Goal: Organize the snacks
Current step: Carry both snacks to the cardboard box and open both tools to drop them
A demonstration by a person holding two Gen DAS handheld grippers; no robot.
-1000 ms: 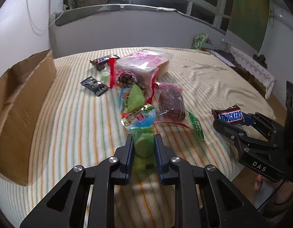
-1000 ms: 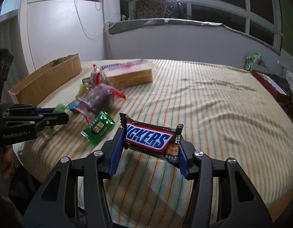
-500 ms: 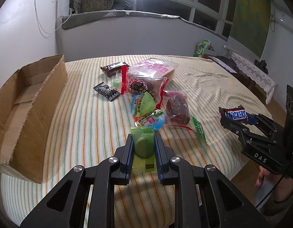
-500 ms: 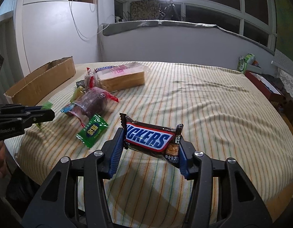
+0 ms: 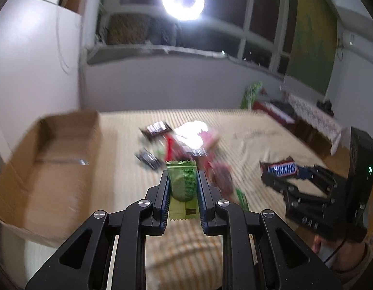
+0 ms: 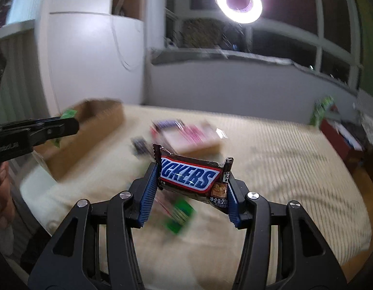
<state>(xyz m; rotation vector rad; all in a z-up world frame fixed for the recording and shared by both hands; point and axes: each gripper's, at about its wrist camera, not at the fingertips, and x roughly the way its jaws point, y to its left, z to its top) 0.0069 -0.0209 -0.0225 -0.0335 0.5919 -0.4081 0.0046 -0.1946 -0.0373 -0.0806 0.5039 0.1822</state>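
Bed (image 5: 271, 145), striped cover: carries the box and the loose snack pile. Soft surface, so a dropped item could roll or slide toward the edge; frames are motion-blurred, detail poor.

Cardboard box (image 5: 53, 159): open top, at bed's left side, appears empty in left wrist view. Judged the drop target. Near wall sags and flaps look loose; risk = item clips the rim or a flap and falls outside, or box gets pushed off the bed edge if a gripper bumps it.

Snack pile (image 5: 186, 145): mid-bed, several wrappers overlapping, types not resolvable w/ blur. A low pass of either gripper could drag or scatter them.

Right gripper (image 6: 190, 181): jaws clamped on Snickers bar (image 6: 191, 177), held across its length, off the bed, well apart from box. Bar sits tilted, its right end lower. Risk = wrapper slick, bar pivots or slips out during a fast swing.

Left gripper (image 5: 182, 188): jaws clamped on green snack packet (image 5: 182, 183), upright between them, above bed, nearer the box than the bar is. Grip is on the thin packet; contents could be squashed, or packet slides down.

Both grippers loaded and, by judgement, headed for the same box: collision risk over the opening if they arrive together.
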